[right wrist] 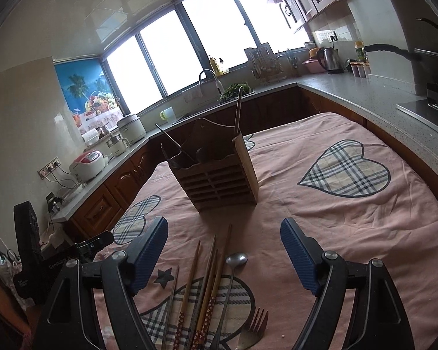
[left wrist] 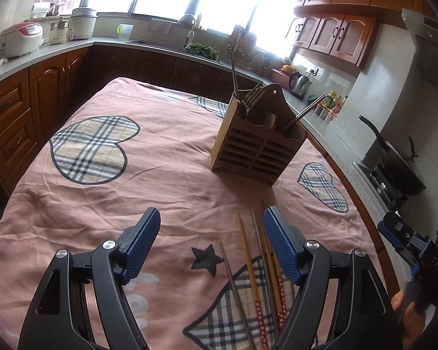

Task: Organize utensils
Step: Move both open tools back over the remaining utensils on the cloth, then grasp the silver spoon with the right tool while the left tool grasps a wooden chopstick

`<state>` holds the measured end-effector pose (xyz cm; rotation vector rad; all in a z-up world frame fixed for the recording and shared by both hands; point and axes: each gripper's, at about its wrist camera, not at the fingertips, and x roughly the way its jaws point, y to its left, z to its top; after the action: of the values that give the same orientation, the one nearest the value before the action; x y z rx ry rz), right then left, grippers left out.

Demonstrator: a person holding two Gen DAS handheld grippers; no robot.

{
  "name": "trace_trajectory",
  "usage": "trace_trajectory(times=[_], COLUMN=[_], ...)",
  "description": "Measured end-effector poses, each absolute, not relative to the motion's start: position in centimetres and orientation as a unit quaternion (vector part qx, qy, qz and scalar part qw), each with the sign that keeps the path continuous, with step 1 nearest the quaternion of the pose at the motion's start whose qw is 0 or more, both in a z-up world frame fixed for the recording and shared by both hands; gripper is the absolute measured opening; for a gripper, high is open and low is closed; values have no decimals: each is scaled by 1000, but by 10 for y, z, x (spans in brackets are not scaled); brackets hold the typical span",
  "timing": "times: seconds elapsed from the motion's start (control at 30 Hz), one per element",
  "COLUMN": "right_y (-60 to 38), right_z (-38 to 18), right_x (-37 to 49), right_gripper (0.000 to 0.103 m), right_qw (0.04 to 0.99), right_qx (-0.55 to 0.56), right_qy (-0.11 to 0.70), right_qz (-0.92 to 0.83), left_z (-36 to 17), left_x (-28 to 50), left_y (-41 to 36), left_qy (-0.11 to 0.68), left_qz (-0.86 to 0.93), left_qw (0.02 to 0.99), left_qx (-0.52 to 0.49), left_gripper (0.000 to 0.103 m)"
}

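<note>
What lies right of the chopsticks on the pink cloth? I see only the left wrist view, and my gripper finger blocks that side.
Observer: A long-handled metal spoon lies just right of the wooden chopsticks, bowl toward the slatted wooden utensil holder.
Operator: Anything else?
Observer: A metal fork lies right of the spoon's handle, tines toward the holder.
Operator: Right gripper holding anything?
Observer: No, the right gripper is open and empty.
</note>
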<state>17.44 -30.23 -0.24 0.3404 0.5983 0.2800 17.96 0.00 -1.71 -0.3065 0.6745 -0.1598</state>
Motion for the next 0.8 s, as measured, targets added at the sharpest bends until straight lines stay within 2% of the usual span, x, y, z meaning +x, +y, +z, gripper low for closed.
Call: trace_trajectory(times=[0.7, 0.77, 0.8], right_y=[-273, -269, -267], right_z=[-50, -54, -57], right_x=[196, 201, 203], right_gripper=[80, 79, 75], right_qw=[905, 901, 899], right_qx=[124, 119, 118], right_qy=[383, 393, 398], right_qz=[139, 142, 143], left_z=[-47, -50, -51], left_x=[208, 212, 214], left_y=[-20, -23, -25], left_qy=[400, 405, 408], left_qz=[-82, -82, -82], left_qw=[907, 905, 904], left_qx=[-107, -100, -97], left_gripper=[75, 75, 75])
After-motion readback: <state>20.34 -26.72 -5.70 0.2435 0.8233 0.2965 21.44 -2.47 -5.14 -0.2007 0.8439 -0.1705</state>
